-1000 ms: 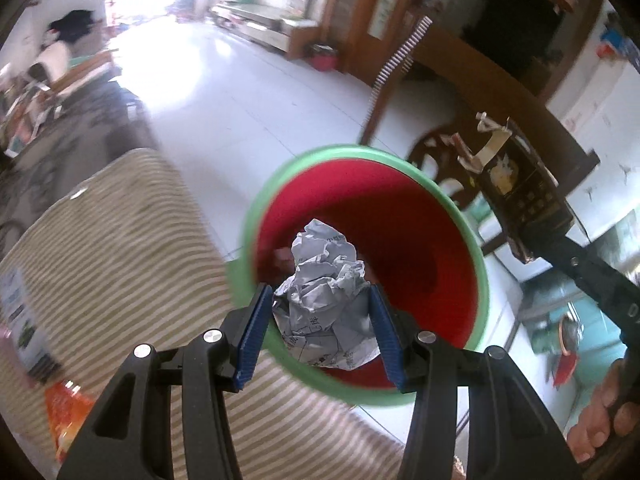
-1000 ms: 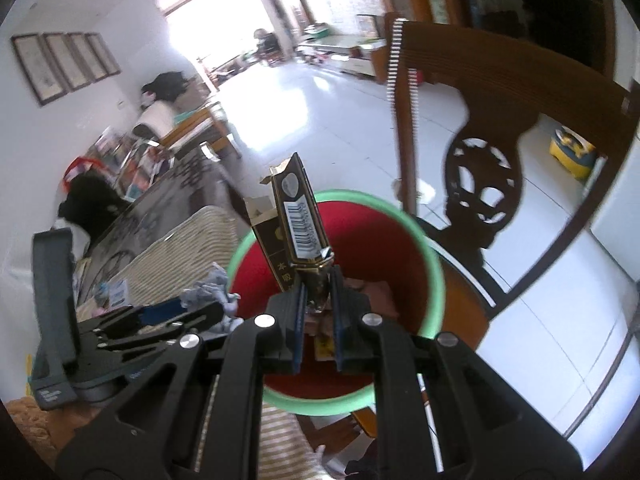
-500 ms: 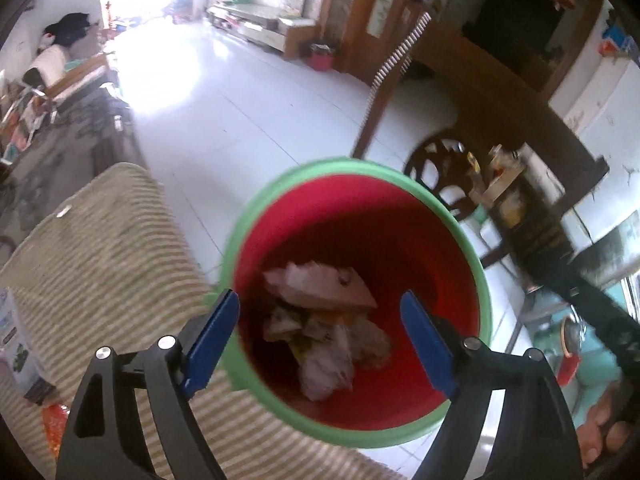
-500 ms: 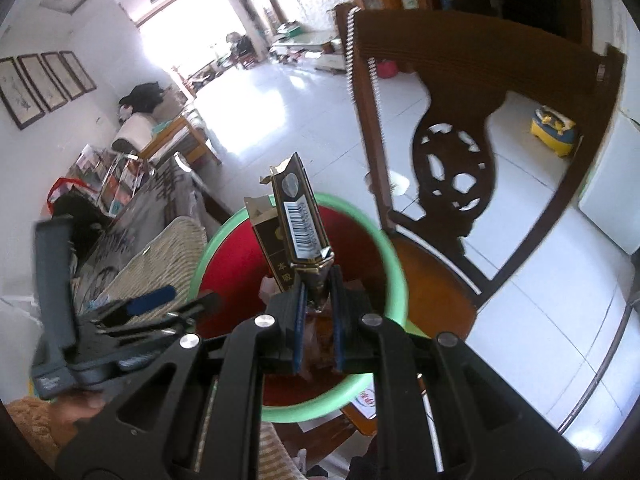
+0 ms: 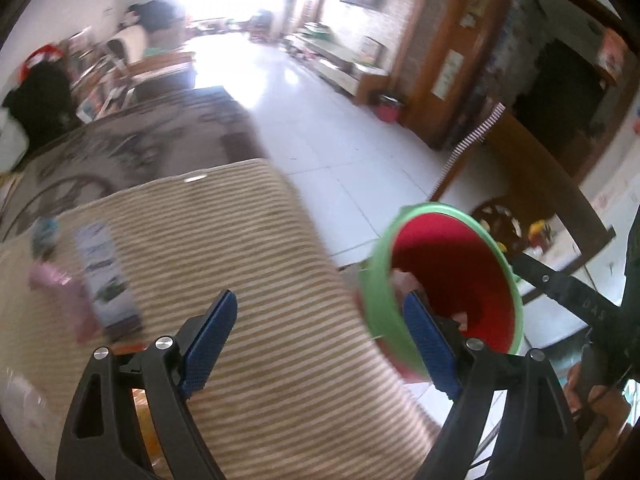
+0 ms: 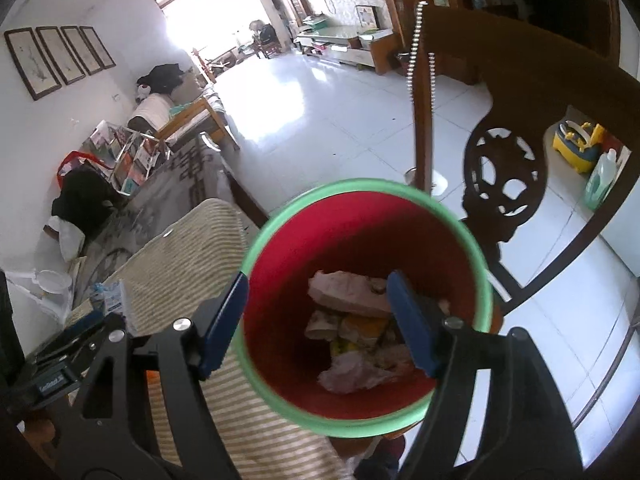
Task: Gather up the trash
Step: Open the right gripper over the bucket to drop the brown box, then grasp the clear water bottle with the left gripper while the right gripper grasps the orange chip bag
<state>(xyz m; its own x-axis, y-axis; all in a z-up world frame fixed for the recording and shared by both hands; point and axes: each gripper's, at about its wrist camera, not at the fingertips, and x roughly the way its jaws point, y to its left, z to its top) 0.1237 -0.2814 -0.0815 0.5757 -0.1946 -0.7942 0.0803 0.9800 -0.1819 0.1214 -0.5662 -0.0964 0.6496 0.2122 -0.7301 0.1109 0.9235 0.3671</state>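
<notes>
A red bin with a green rim (image 6: 460, 236) stands beside the striped table; it also shows in the left wrist view (image 5: 452, 256). Crumpled paper and cartons (image 6: 352, 336) lie in its bottom. My right gripper (image 6: 318, 320) is open and empty right above the bin's mouth. My left gripper (image 5: 320, 340) is open and empty over the table's right edge, its right finger at the bin's rim. A blue-and-white carton (image 5: 106, 276) and a pink wrapper (image 5: 60, 296) lie on the table to the left, blurred.
A beige striped cloth (image 5: 260, 260) covers the table. A dark carved wooden chair (image 6: 504, 184) stands just behind the bin. An orange packet (image 5: 140, 412) lies under my left gripper. A patterned rug (image 5: 132, 152) and white tiled floor (image 6: 320, 100) lie beyond.
My left gripper opened, dropped the crumpled paper into the bin and swung left over the table. My right gripper opened and the dark carton it held is gone from it.
</notes>
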